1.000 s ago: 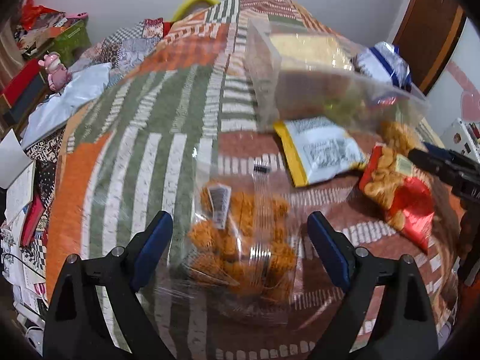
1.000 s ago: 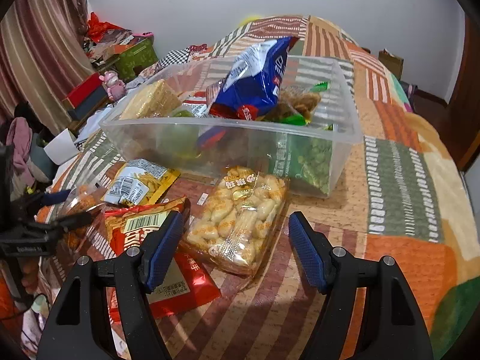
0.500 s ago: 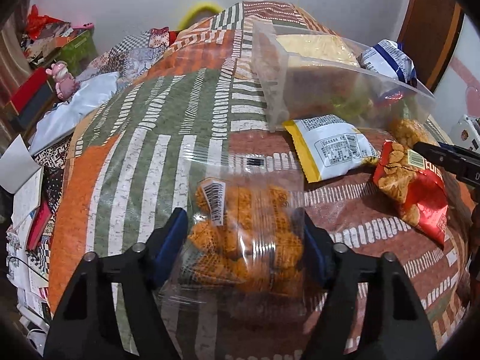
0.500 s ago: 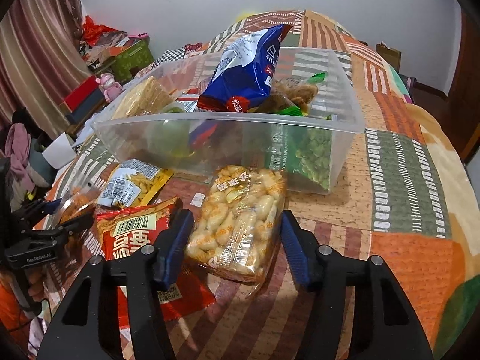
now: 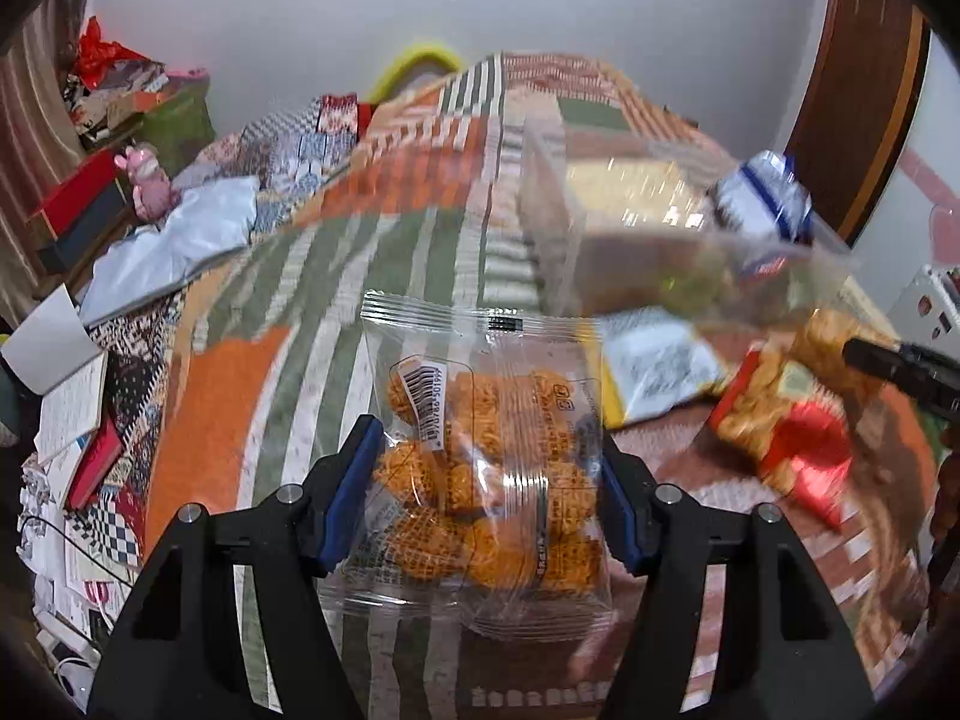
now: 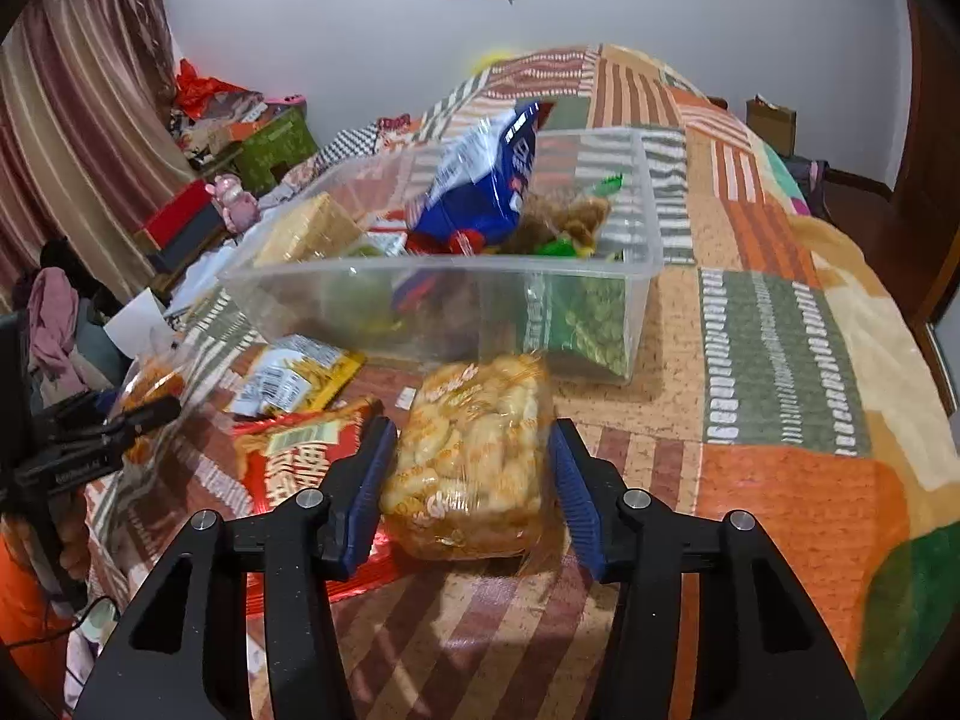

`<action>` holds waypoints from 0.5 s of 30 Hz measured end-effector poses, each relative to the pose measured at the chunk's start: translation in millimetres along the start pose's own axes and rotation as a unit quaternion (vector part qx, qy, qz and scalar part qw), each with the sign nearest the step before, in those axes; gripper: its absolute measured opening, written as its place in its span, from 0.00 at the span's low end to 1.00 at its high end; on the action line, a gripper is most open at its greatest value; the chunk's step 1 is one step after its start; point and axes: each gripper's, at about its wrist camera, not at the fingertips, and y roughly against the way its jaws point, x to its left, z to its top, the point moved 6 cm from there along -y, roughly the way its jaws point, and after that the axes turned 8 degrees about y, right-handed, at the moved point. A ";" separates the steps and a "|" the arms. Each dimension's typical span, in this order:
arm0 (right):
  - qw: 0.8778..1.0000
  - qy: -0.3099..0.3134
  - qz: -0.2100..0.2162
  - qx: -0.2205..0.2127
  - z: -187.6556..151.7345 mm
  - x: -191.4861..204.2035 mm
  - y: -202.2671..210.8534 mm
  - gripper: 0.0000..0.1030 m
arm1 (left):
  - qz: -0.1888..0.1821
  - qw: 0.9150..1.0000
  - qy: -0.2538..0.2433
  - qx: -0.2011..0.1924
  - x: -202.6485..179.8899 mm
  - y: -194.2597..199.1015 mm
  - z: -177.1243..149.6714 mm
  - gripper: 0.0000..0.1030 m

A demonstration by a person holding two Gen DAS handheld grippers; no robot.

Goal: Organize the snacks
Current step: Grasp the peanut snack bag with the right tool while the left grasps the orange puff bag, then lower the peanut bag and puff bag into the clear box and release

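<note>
My left gripper (image 5: 483, 462) has its jaws closing, and the pads press both sides of a clear bag of orange crunchy snacks (image 5: 480, 396), held up off the patchwork bedspread (image 5: 240, 396). In the right wrist view, my right gripper (image 6: 471, 450) is also closing its jaws, and its pads squeeze a clear bag of pale puffed snacks (image 6: 474, 420) just in front of a clear plastic bin (image 6: 456, 282). The bin holds a blue bag (image 6: 486, 180) and several other packets. A red snack bag (image 6: 300, 456) and a yellow-and-white packet (image 6: 294, 372) lie on the bed between the grippers.
Boxes, a pink toy (image 5: 147, 180), papers and cloth crowd the floor left of the bed. A brown door (image 5: 858, 108) stands at the right. Right of the bin lies open bedspread (image 6: 780, 360). A white wall closes the far end.
Both grippers went from open around their bags to shut on them. Each bag has risen off the bedspread, and the left one now hangs upright.
</note>
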 end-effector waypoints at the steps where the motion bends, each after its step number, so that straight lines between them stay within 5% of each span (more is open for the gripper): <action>1: 1.000 0.001 0.000 -0.003 0.9 0.5 1.8 0.46 | -0.003 1.000 0.000 -0.005 -3.0 2.9 3.2 0.63; 15: 0.997 0.014 0.005 -0.075 32.1 3.0 41.4 0.46 | -0.056 0.997 -0.015 -0.056 -56.2 26.0 58.4 0.63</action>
